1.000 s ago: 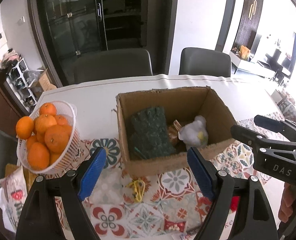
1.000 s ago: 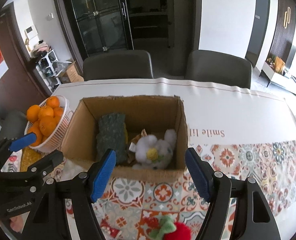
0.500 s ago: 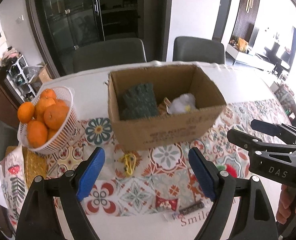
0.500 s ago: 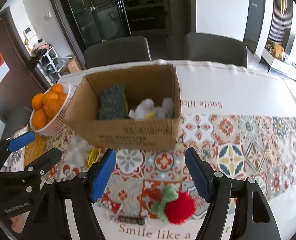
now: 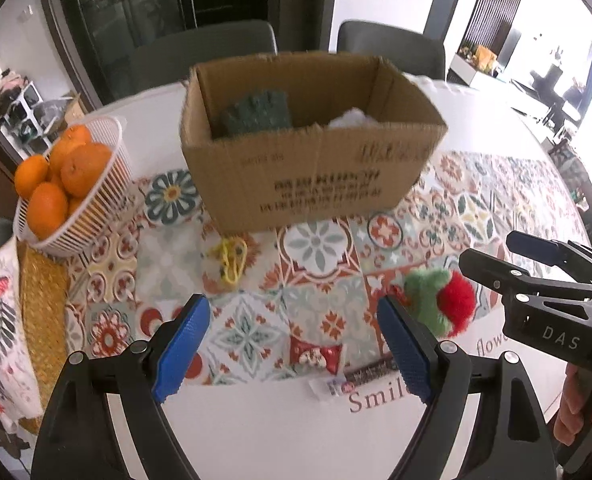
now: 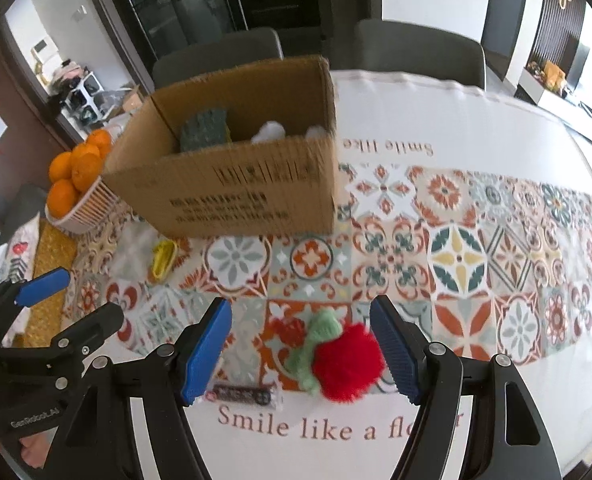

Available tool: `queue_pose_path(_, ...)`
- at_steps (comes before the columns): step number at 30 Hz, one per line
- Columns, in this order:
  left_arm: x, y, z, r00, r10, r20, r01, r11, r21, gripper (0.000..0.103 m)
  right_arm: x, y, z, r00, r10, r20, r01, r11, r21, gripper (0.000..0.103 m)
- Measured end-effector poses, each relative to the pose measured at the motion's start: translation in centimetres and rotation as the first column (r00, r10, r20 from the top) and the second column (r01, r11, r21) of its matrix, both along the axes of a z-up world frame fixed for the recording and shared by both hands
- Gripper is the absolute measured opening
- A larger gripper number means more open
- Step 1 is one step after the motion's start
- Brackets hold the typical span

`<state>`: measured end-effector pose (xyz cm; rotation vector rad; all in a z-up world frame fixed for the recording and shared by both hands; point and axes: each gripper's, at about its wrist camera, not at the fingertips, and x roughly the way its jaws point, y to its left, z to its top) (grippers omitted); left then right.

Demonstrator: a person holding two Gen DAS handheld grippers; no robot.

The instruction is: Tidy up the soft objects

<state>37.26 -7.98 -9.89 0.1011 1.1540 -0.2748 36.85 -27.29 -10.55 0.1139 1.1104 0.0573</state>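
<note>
A cardboard box (image 5: 312,168) stands on the patterned tablecloth and holds a dark green sponge (image 5: 256,114) and a white plush toy (image 5: 350,117); it also shows in the right wrist view (image 6: 240,184). A red and green plush strawberry (image 6: 336,356) lies on the cloth between the open fingers of my right gripper (image 6: 302,354); it also shows in the left wrist view (image 5: 442,300). My left gripper (image 5: 296,344) is open and empty above the cloth. A yellow soft item (image 5: 230,258) lies in front of the box.
A white basket of oranges (image 5: 68,184) stands left of the box. A woven mat (image 5: 42,308) and printed cloth lie at the left edge. Small wrapped packets (image 5: 320,354) and a dark bar packet (image 6: 242,394) lie near the front. Chairs (image 6: 416,54) stand behind the table.
Both grippers have drawn back from the box and dropped lower toward the table's front. The plush strawberry now sits between my right gripper's fingers.
</note>
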Motion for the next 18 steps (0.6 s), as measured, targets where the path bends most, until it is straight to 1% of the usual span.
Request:
queue_pose_path(7,-0.5,-0.4,-3.1,0.994,-0.015,-0.108,0.015,1.000,-0.007,0.086,-0.5,-0.5,-2.2,0.996,-0.003,-0.086,0.003,1.000,0.000,0.073)
queue_pose_path(12,-0.4,-0.8,-5.2,0.983,-0.030,-0.182,0.031,1.000,0.000,0.086,-0.4,-0.7,-3.8,0.989,-0.007,-0.147,0.006,1.000,-0.009,0.073)
queue_pose_path(18,-0.1,-1.6,-7.5,0.967,-0.050,-0.251,0.058,0.998,0.023,0.086,-0.2,-1.1,-5.7,0.978,-0.011,-0.209,0.006,1.000,-0.023,0.073)
